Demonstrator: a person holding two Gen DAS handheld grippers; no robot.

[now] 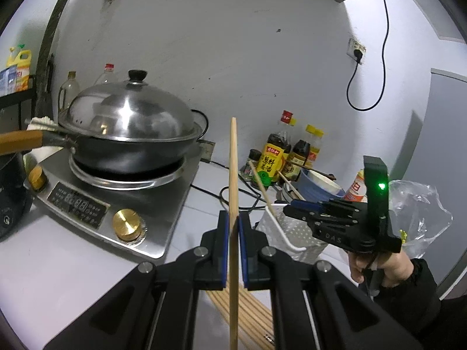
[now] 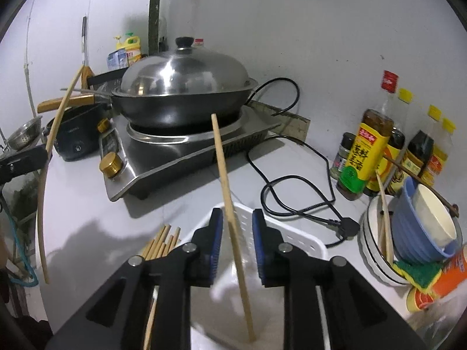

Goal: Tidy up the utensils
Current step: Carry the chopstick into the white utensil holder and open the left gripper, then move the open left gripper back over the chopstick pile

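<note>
Wooden chopstick point(image 2: 230, 210) stands loose between the right gripper's point(image 2: 237, 224) parted jaws.

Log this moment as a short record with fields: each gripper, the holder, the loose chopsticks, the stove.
left gripper: shut on a chopstick, held upright
right gripper: open, second chopstick standing free between the pads, lower end inside the holder
white holder: perforated, on the counter below the right gripper
loose chopsticks: bundle lying flat on the counter
stove: lidded wok on top
</note>
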